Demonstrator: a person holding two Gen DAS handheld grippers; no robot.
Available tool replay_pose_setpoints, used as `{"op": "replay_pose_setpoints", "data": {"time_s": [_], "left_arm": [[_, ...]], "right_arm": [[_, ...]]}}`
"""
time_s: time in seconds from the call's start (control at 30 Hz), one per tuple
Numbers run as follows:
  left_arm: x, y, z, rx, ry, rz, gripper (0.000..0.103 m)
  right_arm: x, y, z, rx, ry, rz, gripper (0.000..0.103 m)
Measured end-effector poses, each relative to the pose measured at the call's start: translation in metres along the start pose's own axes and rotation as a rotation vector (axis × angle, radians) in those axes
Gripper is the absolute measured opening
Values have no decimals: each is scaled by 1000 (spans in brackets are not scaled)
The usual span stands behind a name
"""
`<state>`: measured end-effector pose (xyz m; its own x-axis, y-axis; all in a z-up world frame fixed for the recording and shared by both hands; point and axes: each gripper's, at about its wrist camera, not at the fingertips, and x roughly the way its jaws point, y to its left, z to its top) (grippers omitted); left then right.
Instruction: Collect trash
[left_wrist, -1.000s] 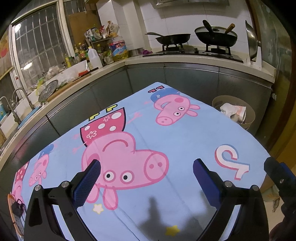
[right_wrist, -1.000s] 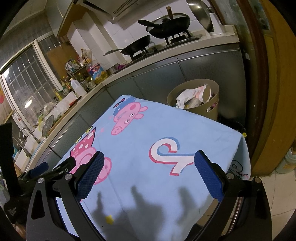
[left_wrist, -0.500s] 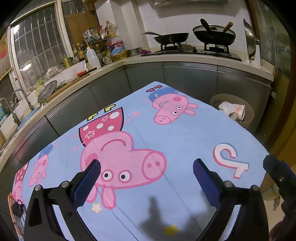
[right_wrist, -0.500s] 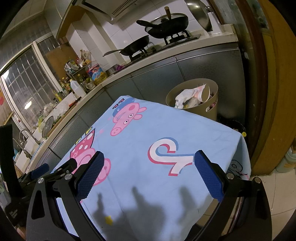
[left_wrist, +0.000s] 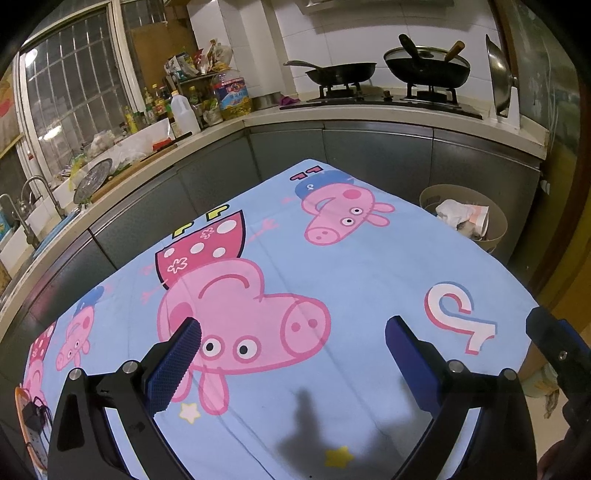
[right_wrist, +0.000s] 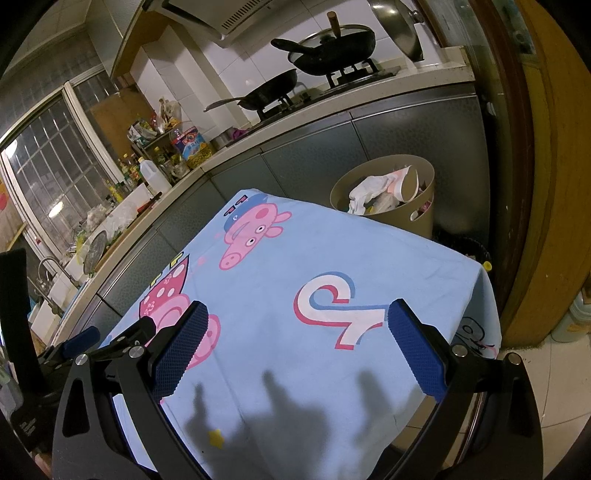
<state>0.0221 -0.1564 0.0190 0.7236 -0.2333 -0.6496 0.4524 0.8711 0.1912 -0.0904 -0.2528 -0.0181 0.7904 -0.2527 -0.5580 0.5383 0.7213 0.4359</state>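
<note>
A beige trash bin (left_wrist: 496, 225) stands on the floor past the table's far right corner, holding crumpled white paper (left_wrist: 456, 214) and wrappers. It also shows in the right wrist view (right_wrist: 417, 212), with a tilted cup (right_wrist: 404, 184) inside. My left gripper (left_wrist: 293, 347) is open and empty above the light blue cartoon-pig tablecloth (left_wrist: 369, 266). My right gripper (right_wrist: 295, 341) is open and empty above the cloth's right part (right_wrist: 280, 273). I see no loose trash on the cloth.
Grey kitchen cabinets (left_wrist: 369, 155) run along the far and left sides. Two black pans (left_wrist: 424, 70) sit on the stove. Bottles and jars (left_wrist: 207, 99) crowd the counter corner. A sink tap (left_wrist: 33, 184) is at left. A wooden door (right_wrist: 546, 184) is at right.
Both views have shifted only slightly, with the left view tilting a little lower. Both grippers stay open and empty.
</note>
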Motion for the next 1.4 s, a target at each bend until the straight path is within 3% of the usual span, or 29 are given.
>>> {"op": "replay_pose_setpoints", "data": {"time_s": [1.4], "left_arm": [[5, 7, -6, 1, 15, 4, 99]], "right_arm": [[0, -4, 3, 2, 0, 2, 97]]}}
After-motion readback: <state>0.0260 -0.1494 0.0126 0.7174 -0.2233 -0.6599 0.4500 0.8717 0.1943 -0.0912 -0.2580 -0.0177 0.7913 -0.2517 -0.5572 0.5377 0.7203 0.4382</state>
